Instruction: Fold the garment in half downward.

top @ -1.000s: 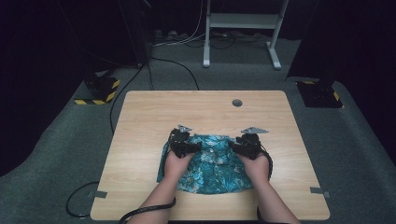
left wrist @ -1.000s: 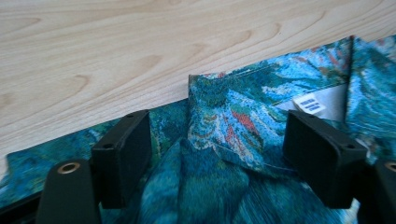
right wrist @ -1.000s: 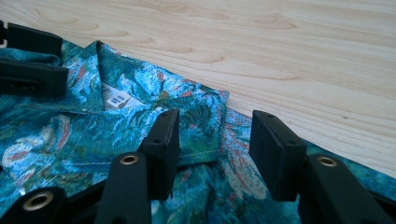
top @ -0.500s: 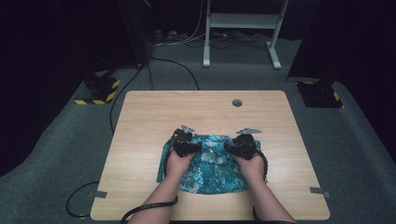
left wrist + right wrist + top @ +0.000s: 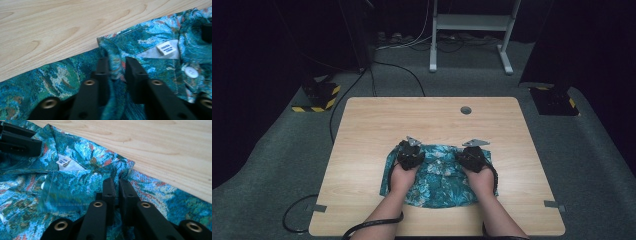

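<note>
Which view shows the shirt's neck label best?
The left gripper view: the white neck label with blue print sits large and sharp on the grey inner collar, above a white button. The right gripper view shows the label smaller and angled. In the high view the shirt shows whole, but the label is too small to tell.

Left claw [image 5: 411, 148] and right claw [image 5: 474, 150] just clamped
</note>
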The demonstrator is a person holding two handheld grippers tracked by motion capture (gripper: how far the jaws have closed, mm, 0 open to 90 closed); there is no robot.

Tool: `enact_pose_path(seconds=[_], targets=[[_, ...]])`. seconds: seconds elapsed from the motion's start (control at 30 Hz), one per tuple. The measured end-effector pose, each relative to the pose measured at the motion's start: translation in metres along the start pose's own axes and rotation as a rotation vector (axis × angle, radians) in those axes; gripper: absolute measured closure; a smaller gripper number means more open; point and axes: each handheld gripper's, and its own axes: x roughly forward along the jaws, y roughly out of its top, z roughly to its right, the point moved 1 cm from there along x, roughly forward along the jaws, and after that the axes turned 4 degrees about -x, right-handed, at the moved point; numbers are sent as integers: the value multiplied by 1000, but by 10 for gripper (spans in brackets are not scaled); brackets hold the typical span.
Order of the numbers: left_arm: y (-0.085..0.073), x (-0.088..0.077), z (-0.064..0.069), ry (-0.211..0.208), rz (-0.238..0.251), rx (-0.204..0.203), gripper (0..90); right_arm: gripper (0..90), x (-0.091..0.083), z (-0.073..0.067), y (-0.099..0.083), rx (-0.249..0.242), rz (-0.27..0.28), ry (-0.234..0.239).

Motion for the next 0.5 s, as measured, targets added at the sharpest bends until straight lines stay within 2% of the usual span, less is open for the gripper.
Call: enact_pose_path(seconds=[0.17,0.5], targets=[[3,-8,-1,-21,16,-17,809,846,-6,-3,2,-7,15,0],[1,-24,1,-54,61,-1,795,843,-22,-10,1,-19,66,12]])
